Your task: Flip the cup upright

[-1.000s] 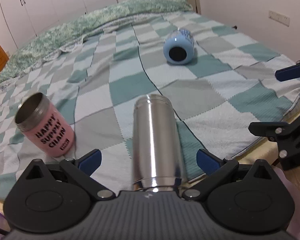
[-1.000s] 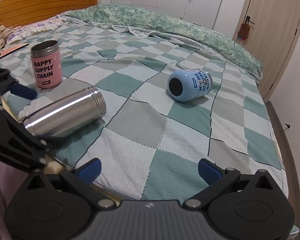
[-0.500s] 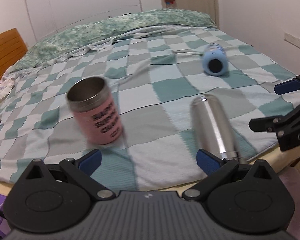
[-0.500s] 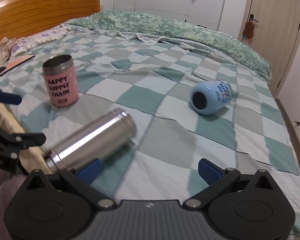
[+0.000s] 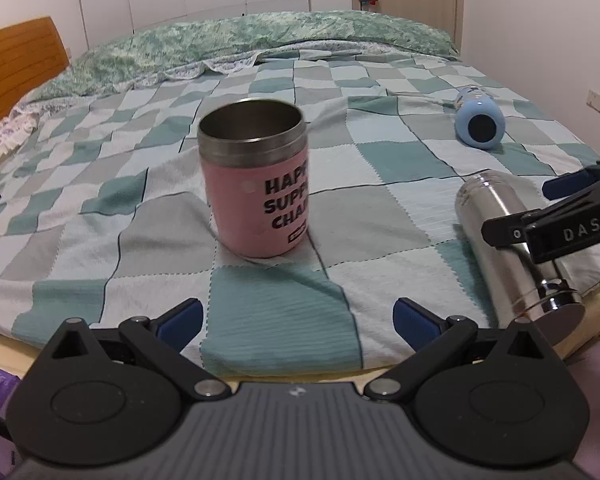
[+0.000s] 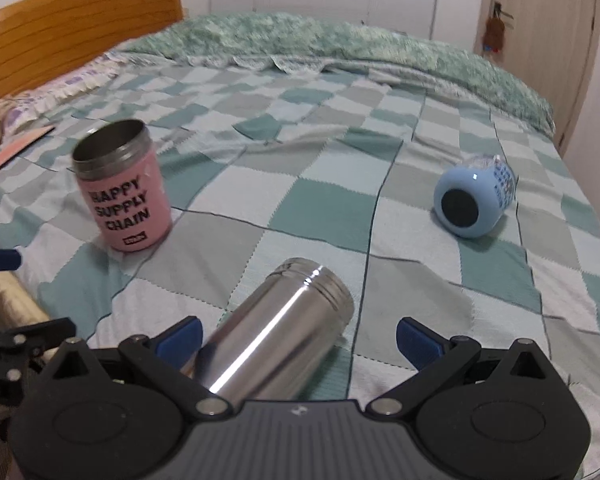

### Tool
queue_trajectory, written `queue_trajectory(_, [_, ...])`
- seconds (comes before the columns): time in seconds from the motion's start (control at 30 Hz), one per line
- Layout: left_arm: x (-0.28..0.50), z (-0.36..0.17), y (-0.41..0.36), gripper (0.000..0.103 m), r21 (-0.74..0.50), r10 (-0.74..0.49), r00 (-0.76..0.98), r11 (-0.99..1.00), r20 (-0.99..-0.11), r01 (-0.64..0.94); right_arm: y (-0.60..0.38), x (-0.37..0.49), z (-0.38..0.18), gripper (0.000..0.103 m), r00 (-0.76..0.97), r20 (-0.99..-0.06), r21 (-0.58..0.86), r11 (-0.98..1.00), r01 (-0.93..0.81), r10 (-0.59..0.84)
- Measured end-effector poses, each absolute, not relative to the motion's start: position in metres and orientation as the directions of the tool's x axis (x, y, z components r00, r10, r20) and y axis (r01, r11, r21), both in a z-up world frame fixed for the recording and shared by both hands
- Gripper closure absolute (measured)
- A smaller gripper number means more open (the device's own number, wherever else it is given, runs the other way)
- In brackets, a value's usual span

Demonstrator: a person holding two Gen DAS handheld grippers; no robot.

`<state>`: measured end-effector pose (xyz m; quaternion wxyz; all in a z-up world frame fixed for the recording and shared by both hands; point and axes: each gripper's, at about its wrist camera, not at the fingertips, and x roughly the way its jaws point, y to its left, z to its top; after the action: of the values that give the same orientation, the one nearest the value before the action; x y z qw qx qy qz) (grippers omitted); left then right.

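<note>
A silver steel cup (image 6: 276,332) lies on its side near the bed's front edge, mouth pointing away; it also shows in the left wrist view (image 5: 508,244). My right gripper (image 6: 298,336) is open, its jaws on either side of the cup's lower body without touching it. A pink cup (image 5: 256,180) stands upright, mouth up, in front of my open, empty left gripper (image 5: 298,320); it also shows in the right wrist view (image 6: 122,188). A blue cup (image 6: 474,200) lies on its side farther back right, and shows in the left wrist view (image 5: 479,122).
All cups rest on a checkered green and grey bedspread (image 5: 380,160). A wooden headboard (image 6: 80,28) is at the left, a folded green quilt (image 5: 260,40) at the back. The right gripper's arm (image 5: 560,224) crosses the silver cup in the left view.
My left gripper swung left from the silver cup to face the pink cup. My right gripper moved left and now straddles the silver cup. The cups did not move.
</note>
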<state>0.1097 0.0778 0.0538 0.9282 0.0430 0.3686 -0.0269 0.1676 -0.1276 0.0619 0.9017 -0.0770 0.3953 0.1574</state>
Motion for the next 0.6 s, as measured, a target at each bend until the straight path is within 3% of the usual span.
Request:
queue_trajectory(0.3, [0.122, 0.045, 0.098, 0.0, 0.009, -0.055, 0.723, 0.996, -0.689, 0.085, -0.123, 0.197, 0.042, 0.003, 0.541, -0.794, 0.133, 0.948, -0.288, 0.276])
queue_trajectory(0.43, [0.125, 0.043, 0.1, 0.0, 0.0, -0.068, 0.72, 0.996, -0.691, 0.093, -0.127, 0.209, 0.034, 0.014, 0.507, -0.818, 0.184, 0.958, -0.218, 0.273])
queue_trajectory(0.5, [0.125, 0.042, 0.101, 0.0, -0.001, -0.068, 0.721, 0.996, -0.69, 0.094, -0.13, 0.214, 0.031, 0.026, 0.49, -0.823, 0.221, 0.957, -0.189, 0.287])
queue_trajectory(0.6, [0.126, 0.042, 0.101, 0.0, 0.0, -0.067, 0.72, 0.996, -0.69, 0.092, -0.134, 0.215, 0.031, 0.03, 0.488, -0.813, 0.262, 0.948, -0.179, 0.317])
